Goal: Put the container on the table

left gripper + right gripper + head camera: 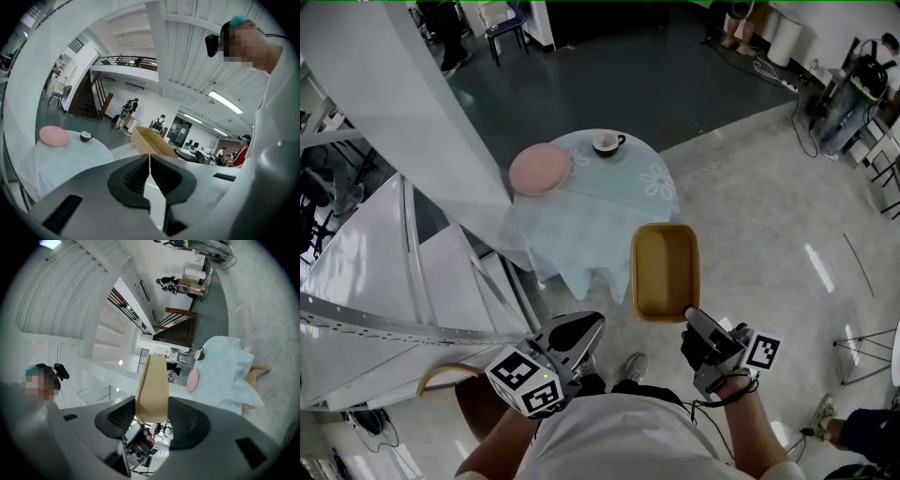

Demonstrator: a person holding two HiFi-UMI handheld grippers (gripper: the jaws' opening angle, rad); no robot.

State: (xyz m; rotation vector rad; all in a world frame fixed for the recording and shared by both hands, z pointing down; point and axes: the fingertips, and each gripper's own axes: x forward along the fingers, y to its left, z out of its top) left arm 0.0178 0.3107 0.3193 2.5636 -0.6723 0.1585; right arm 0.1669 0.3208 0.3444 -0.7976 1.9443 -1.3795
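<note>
While the left gripper [579, 330] hangs low, its ribbed black pads [133, 176] closed together on nothing, the round table [581, 246] beyond it wears a pale blue cloth carrying a smooth pink plate [540, 169] and a small cup [607, 142]. The tan rectangular container [666, 270], shallow with rounded corners, is in the air by the table's near right edge. The right gripper [694, 323] clamps its near short end. Only the right gripper view shows pads [187, 420] pressing both sides; the head view shows its open hollow.
</note>
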